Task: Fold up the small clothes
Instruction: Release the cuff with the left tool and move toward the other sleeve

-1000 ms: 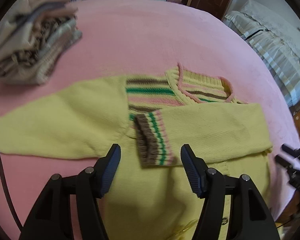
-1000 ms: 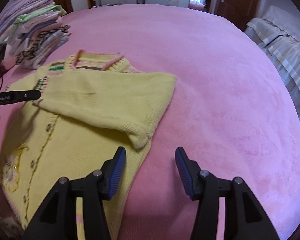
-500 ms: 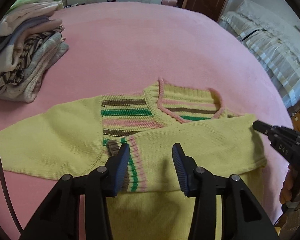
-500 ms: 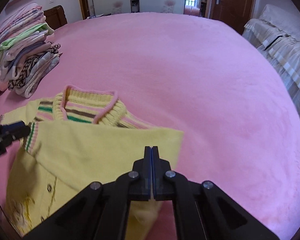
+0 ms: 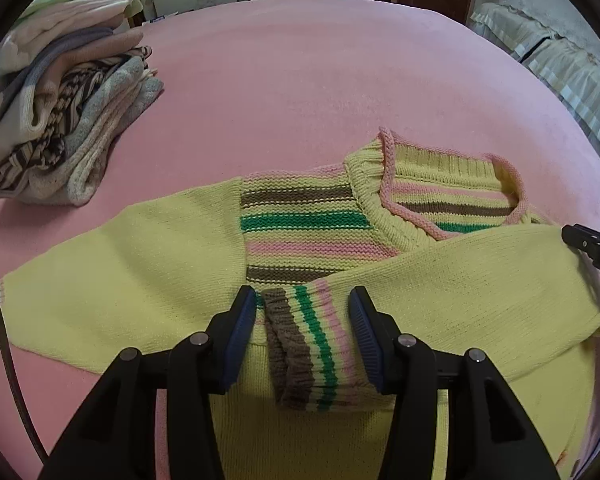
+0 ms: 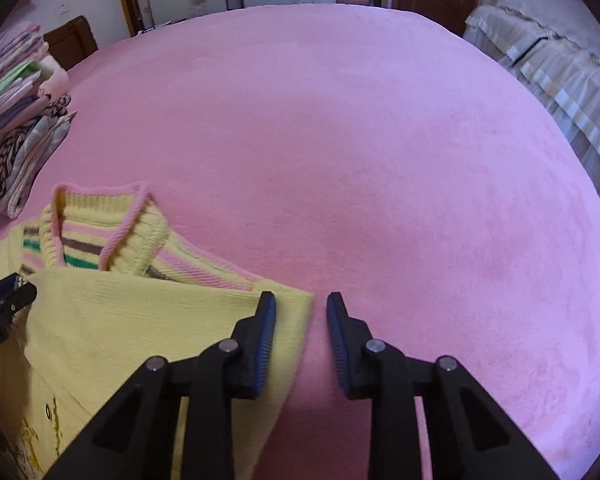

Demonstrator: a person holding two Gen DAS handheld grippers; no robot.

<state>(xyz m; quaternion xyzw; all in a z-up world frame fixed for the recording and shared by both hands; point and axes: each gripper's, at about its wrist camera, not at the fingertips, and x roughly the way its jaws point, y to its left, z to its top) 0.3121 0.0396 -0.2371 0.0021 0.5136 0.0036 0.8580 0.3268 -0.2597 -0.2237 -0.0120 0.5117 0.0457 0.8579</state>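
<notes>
Sweater lies face-up on the pink bed, one sleeve already crossed over its chest. Your left hand-held gripper is opening around that sleeve's striped cuff, pads off it. Your right hand-held gripper is opening too, straddling the sweater's folded edge, gripping nothing. Next, likely fold the outstretched sleeve across likewise, cuff flat.

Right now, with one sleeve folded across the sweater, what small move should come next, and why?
Probably move the left claw, now opening over the striped cuff, to the other sleeve, which lies spread flat on the pink bed.
</notes>
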